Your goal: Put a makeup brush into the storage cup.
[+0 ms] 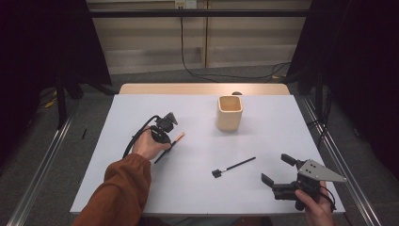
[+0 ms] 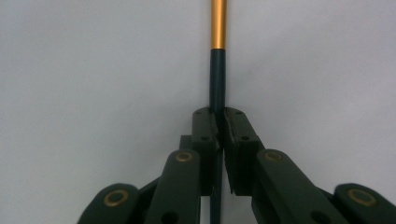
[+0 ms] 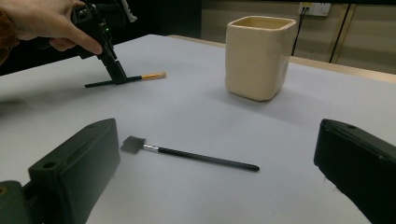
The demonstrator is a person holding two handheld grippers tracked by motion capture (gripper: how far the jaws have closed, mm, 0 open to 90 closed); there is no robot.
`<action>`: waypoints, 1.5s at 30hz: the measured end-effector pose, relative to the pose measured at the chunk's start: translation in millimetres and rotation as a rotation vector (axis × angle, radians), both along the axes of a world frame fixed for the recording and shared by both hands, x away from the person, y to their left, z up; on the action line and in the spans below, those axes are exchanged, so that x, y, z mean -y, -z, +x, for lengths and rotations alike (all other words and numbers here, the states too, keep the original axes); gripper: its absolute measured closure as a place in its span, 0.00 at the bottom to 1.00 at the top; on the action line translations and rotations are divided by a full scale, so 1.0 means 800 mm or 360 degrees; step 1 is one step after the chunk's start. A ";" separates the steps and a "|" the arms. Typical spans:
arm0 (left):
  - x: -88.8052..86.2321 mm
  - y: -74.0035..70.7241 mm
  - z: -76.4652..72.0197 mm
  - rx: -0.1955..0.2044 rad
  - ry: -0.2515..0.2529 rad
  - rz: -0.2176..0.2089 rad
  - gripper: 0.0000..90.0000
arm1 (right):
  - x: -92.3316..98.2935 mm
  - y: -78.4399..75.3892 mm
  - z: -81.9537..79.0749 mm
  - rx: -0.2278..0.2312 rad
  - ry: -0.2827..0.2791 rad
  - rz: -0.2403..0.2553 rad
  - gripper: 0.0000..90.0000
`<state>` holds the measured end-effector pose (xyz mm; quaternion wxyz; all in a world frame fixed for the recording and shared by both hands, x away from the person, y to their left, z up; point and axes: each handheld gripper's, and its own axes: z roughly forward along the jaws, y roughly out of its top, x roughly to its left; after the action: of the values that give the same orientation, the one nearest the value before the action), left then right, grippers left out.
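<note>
While the left claw (image 1: 170, 136) pinched a slim black, gold-banded brush (image 1: 177, 139) left of centre, a level lift seemed wise; the right claw (image 1: 277, 170) stood spread, lower right.

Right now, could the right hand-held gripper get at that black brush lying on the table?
Probably yes. The right hand-held gripper is open and faces the black brush, with only bare table between them; the cup stands farther back.

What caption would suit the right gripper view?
Open right gripper faces a black brush; beyond, a cream cup.
</note>
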<state>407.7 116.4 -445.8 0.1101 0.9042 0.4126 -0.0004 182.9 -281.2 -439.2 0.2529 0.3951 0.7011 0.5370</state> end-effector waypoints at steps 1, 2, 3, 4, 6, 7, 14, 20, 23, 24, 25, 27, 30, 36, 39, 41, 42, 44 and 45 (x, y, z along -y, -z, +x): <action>-0.001 0.000 0.001 -0.0010 -0.0006 -0.0012 0.93 | 0.000 0.000 0.000 -0.0001 0.0000 0.0002 0.00; -0.003 0.000 0.002 -0.0017 -0.0008 -0.0029 0.93 | 0.000 0.000 0.001 -0.0001 0.0001 -0.0001 0.00; -0.004 0.000 0.002 -0.0014 -0.0015 -0.0029 0.93 | 0.000 0.000 0.001 -0.0002 0.0002 -0.0002 0.00; -0.005 -0.001 0.002 -0.0023 -0.0018 -0.0042 0.93 | 0.000 0.000 0.001 -0.0003 0.0001 -0.0003 0.00; -0.007 0.000 0.002 -0.0022 -0.0031 -0.0063 0.93 | 0.000 0.000 0.001 -0.0001 0.0001 -0.0003 0.00; -0.008 0.000 0.002 -0.0022 -0.0040 -0.0077 0.93 | 0.000 0.000 0.001 0.0000 0.0002 -0.0004 0.00; -0.019 -0.005 0.001 0.0029 -0.0061 -0.0146 0.93 | 0.000 0.000 0.001 -0.0002 0.0002 -0.0006 0.00; -0.027 -0.015 0.000 0.0060 -0.0039 -0.0259 0.93 | -0.001 0.001 0.001 -0.0005 0.0006 -0.0013 0.00; -0.032 -0.021 0.000 0.0090 -0.0034 -0.0309 0.93 | 0.000 0.001 0.002 -0.0006 0.0005 -0.0012 0.00; -0.032 -0.022 -0.001 0.0101 -0.0032 -0.0332 0.93 | -0.001 0.001 0.002 -0.0006 0.0004 -0.0010 0.00; -0.033 -0.024 -0.001 0.0111 -0.0034 -0.0355 0.93 | -0.001 0.001 0.002 -0.0004 0.0003 -0.0012 0.00; -0.035 -0.028 -0.002 0.0130 -0.0026 -0.0389 0.93 | -0.001 0.001 0.001 -0.0004 0.0004 -0.0012 0.00; -0.038 -0.032 -0.003 0.0156 -0.0016 -0.0435 0.93 | -0.001 0.001 0.001 -0.0003 0.0003 -0.0009 0.00; -0.044 -0.039 -0.006 0.0215 -0.0015 -0.0536 0.93 | -0.001 0.001 0.002 -0.0004 0.0001 -0.0012 0.00; -0.047 -0.042 -0.008 0.0264 -0.0025 -0.0597 0.93 | -0.001 0.001 0.002 -0.0004 0.0002 -0.0013 0.00; -0.050 -0.044 -0.009 0.0302 -0.0040 -0.0634 0.93 | -0.001 0.001 0.001 -0.0005 0.0002 -0.0008 0.00; -0.051 -0.045 -0.011 0.0329 -0.0058 -0.0659 0.93 | -0.001 0.001 0.001 -0.0006 0.0003 -0.0009 0.00; -0.055 -0.046 -0.012 0.0368 -0.0065 -0.0708 0.93 | -0.001 0.001 0.001 -0.0007 0.0005 -0.0009 0.00; -0.056 -0.047 -0.014 0.0393 -0.0078 -0.0726 0.93 | -0.001 0.001 0.001 -0.0008 0.0004 -0.0009 0.00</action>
<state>396.8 161.2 -408.1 0.3607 0.8389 0.4071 0.0197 184.1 -280.6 -439.9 0.2528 0.3965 0.7029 0.5337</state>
